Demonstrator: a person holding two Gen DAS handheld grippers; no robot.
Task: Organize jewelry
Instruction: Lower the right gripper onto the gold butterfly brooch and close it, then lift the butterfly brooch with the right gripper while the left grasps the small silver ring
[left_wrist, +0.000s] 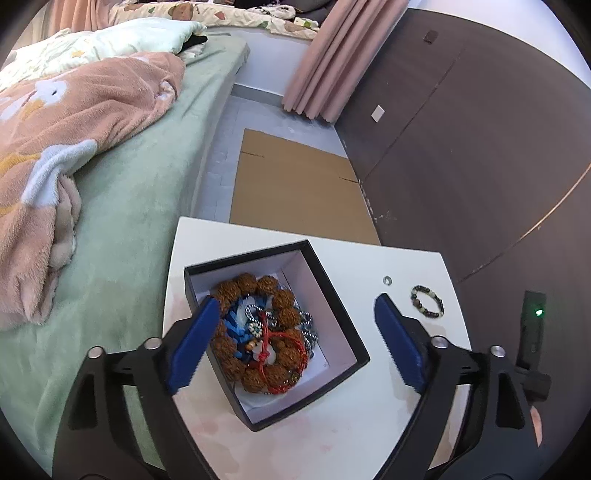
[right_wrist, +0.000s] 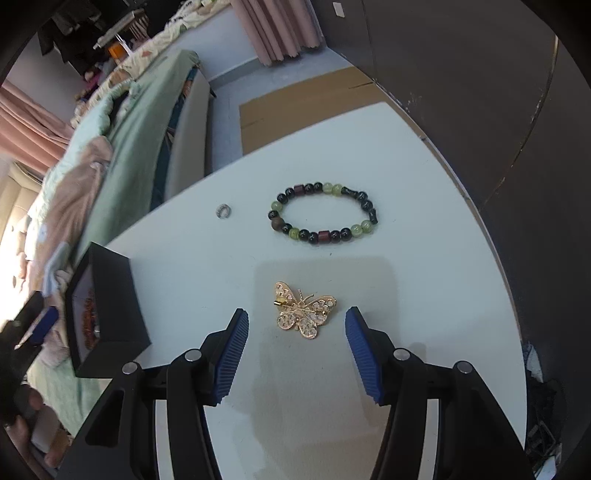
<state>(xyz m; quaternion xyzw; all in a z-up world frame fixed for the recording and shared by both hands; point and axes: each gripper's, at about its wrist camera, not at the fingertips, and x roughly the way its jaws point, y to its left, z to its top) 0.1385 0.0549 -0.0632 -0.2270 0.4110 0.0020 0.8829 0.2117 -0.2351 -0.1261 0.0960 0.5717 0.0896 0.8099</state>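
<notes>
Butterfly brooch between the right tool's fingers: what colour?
Gold, with openwork wings; the butterfly brooch shows best in the right wrist view.

The left hand-held gripper (left_wrist: 291, 343) has a matte black frame that forks into two angular arms, each with a slot-shaped cutout. Round silver pins cap the joints, two on each side. Its fingers (left_wrist: 194, 341) carry long royal-blue pads with fine ribbing and saw-toothed edges. The right hand-held gripper (right_wrist: 295, 354) is built the same: black linkage, silver pins, ribbed blue pads. On its body a small green light glows.
</notes>
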